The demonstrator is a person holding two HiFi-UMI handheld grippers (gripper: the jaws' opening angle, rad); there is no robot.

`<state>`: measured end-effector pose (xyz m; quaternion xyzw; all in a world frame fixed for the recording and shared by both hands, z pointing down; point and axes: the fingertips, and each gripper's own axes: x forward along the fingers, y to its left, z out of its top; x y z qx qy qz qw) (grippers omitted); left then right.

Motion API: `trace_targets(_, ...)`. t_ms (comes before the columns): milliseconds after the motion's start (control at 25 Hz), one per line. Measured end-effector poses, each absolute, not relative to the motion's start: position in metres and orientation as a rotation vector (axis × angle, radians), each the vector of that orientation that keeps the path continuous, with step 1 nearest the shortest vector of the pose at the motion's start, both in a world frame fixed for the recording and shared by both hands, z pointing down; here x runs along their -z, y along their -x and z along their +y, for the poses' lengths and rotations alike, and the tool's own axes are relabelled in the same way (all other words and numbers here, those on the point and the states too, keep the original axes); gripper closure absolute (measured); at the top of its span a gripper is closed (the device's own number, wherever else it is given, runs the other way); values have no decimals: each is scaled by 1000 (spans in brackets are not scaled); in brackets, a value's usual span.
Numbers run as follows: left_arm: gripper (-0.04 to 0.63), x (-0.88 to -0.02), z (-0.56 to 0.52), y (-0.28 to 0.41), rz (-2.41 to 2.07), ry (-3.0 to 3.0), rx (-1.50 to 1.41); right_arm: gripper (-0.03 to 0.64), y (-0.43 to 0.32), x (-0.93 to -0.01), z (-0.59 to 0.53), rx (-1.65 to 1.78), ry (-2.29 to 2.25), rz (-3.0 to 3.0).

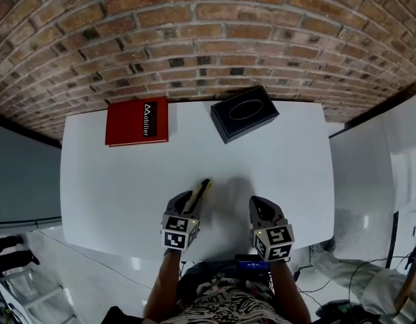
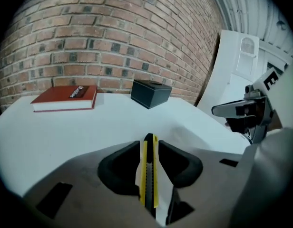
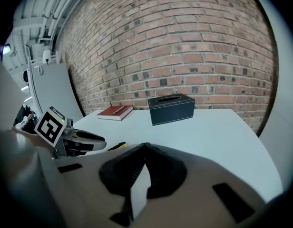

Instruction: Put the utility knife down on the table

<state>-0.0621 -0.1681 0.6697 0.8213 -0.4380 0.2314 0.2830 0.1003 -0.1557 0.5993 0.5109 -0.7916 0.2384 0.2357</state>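
Left gripper (image 1: 188, 200), head view: closed on the utility knife (image 1: 202, 192), held over the worktop's (image 1: 120, 201) near edge.
Left gripper view: knife is pinched edge-up between both pads (image 2: 119, 167), likely for a controlled set-down.
Right gripper view: right gripper (image 3: 144, 149) is pressed together on nothing, held clear.

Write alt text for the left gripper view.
The left tongs are shut on a yellow-and-black utility knife, held over a white table. Farther back lie a red book and a black tissue box, before a brick wall.
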Motion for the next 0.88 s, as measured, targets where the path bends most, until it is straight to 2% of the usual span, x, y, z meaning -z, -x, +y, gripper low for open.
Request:
trace_targets(280, 483, -623, -172, 56, -1187, -2274, -480, 617, -94, -580, -149, -625, -1412, -2210)
trace_targets(520, 554, -587, -164, 56, -1198, -2312, -421, 617, -81, -561, -141, -568, -1405, -2261)
trace_targets(880, 575, -531, -159, 61, -1274, -2381, -295, 617, -64, -522, -127, -481, -1391, -2353)
